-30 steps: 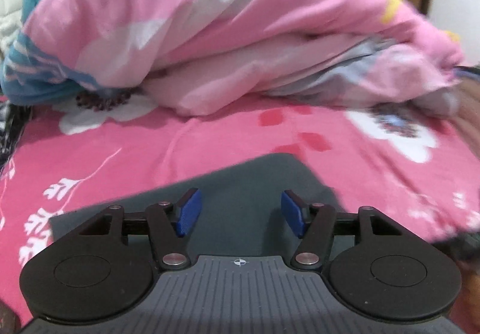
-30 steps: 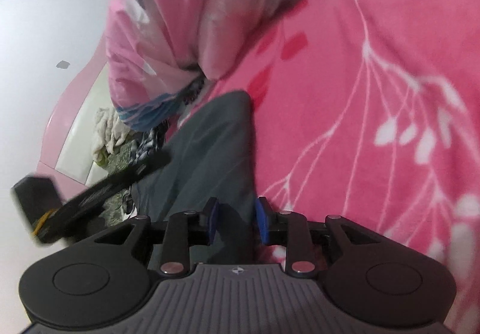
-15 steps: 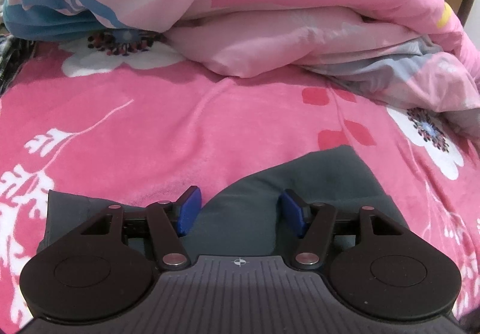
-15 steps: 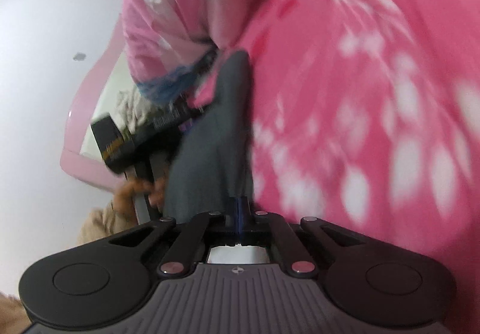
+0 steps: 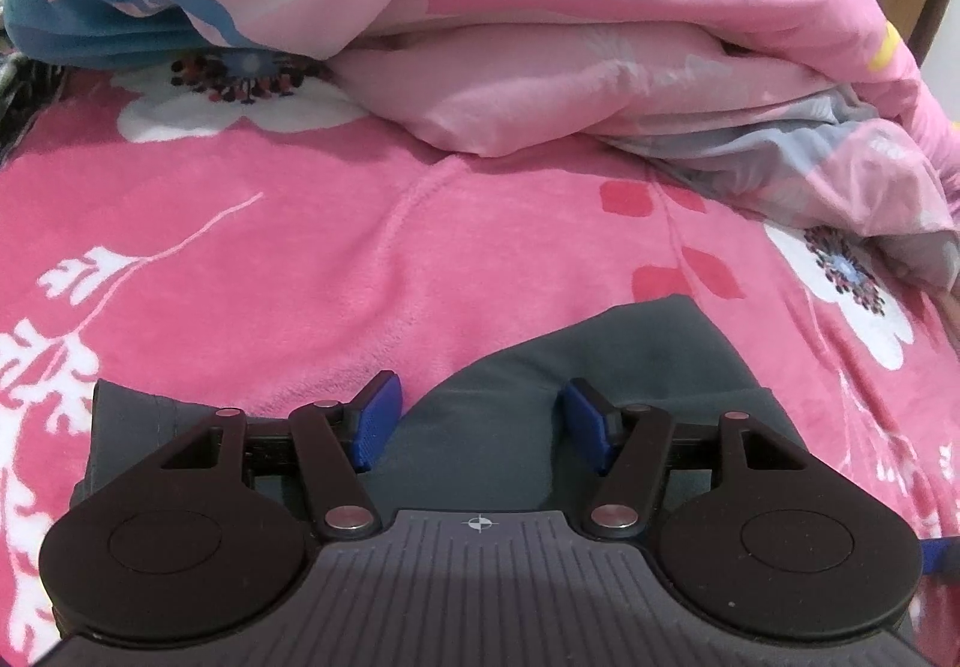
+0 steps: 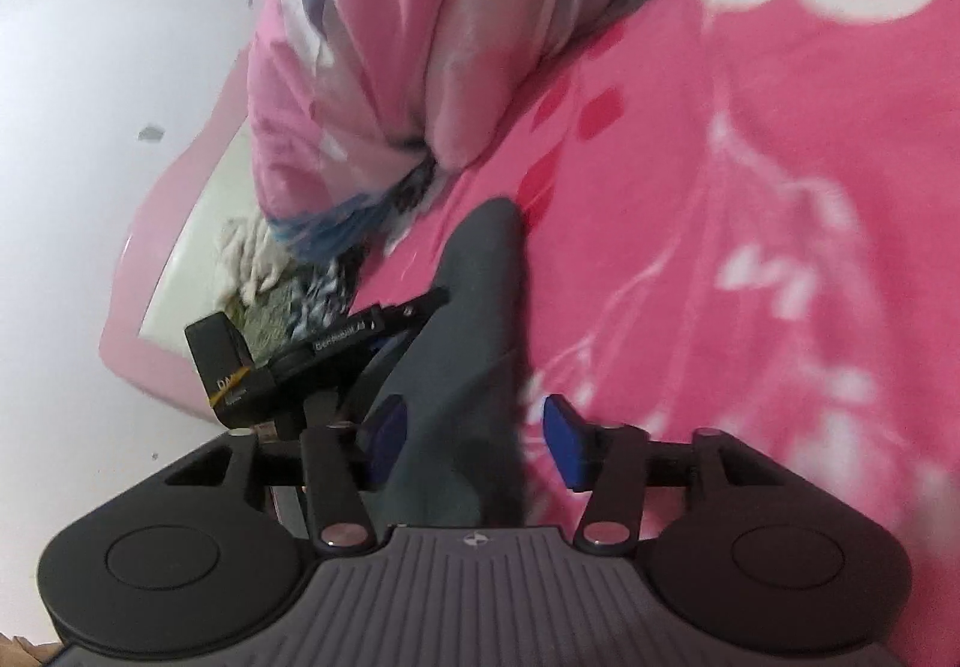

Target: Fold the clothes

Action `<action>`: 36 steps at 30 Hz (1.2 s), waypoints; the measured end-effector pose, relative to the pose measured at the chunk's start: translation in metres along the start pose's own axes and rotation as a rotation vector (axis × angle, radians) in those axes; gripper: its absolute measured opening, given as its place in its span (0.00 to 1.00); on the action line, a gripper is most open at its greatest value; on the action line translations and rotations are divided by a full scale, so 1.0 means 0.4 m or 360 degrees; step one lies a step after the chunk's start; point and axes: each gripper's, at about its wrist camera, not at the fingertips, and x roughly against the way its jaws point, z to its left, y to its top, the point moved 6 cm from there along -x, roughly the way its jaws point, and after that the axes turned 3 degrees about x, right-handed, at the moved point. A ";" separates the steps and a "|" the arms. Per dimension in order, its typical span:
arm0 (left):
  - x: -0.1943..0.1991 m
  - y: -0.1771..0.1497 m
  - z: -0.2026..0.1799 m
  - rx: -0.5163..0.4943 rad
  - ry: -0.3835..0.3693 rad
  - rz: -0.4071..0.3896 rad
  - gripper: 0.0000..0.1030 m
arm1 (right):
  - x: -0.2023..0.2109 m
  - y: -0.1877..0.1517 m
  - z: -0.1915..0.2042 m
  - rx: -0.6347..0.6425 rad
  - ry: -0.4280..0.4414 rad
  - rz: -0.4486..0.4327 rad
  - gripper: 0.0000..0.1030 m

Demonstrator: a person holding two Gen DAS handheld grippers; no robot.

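L gripper (image 5: 477, 418) jaws wide, empty | grey garment (image 5: 630, 367) lower centre on pink blanket (image 5: 360, 247), partly doubled | soft, light, limp, you'd pinch a hem corner | R gripper (image 6: 474, 442) wide, astride garment edge, not clamped

A folded garment (image 5: 630, 367) lies on the bed (image 5: 300, 277), atop its blanket, directly before the left tongs (image 5: 480, 421), whose jaws stand apart over it. Behind the garment, across a bare stretch of blanket, a bunched duvet (image 5: 540, 67) is heaped. In the right wrist view the right tongs (image 6: 474, 442) straddle the garment's edge, with the left tongs just to their left.
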 end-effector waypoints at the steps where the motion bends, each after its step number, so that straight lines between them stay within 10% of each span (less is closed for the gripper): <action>1: -0.001 0.001 0.000 -0.0001 0.0000 -0.0001 0.60 | -0.007 0.007 0.002 -0.0005 0.0008 0.0007 0.50; 4: -0.002 -0.001 -0.002 -0.0008 0.0001 -0.0010 0.60 | -0.028 0.028 0.006 -0.0020 0.0033 0.0029 0.12; 10: -0.003 -0.003 -0.001 -0.0009 -0.0002 -0.0029 0.61 | -0.010 -0.073 -0.003 -0.0188 0.0115 0.0128 0.00; 15: 0.016 0.004 -0.005 -0.0013 -0.0015 -0.0050 0.61 | 0.050 -0.113 0.000 -0.0225 0.0102 0.0042 0.02; 17: 0.043 0.017 -0.013 -0.0035 -0.0025 -0.0077 0.61 | 0.089 -0.092 0.011 -0.0161 0.0053 -0.0079 0.12; 19: 0.070 0.030 -0.021 -0.0057 -0.0035 -0.0104 0.62 | 0.122 -0.056 0.031 -0.0040 -0.0020 -0.0196 0.49; 24: 0.140 0.079 -0.102 -0.0201 -0.0141 -0.0207 0.67 | 0.080 0.005 0.047 0.0094 -0.0132 -0.0217 0.55; 32: 0.015 0.055 -0.115 -0.0145 -0.0094 -0.0062 0.64 | -0.039 0.054 0.041 0.0138 -0.0178 -0.0089 0.53; 34: -0.018 0.049 -0.117 -0.0129 -0.0081 -0.0023 0.66 | -0.044 0.038 0.045 0.0141 -0.0160 -0.0060 0.21; 36: -0.051 0.042 -0.120 -0.0113 -0.0067 0.0015 0.66 | -0.047 0.021 0.048 0.0141 -0.0146 -0.0032 0.14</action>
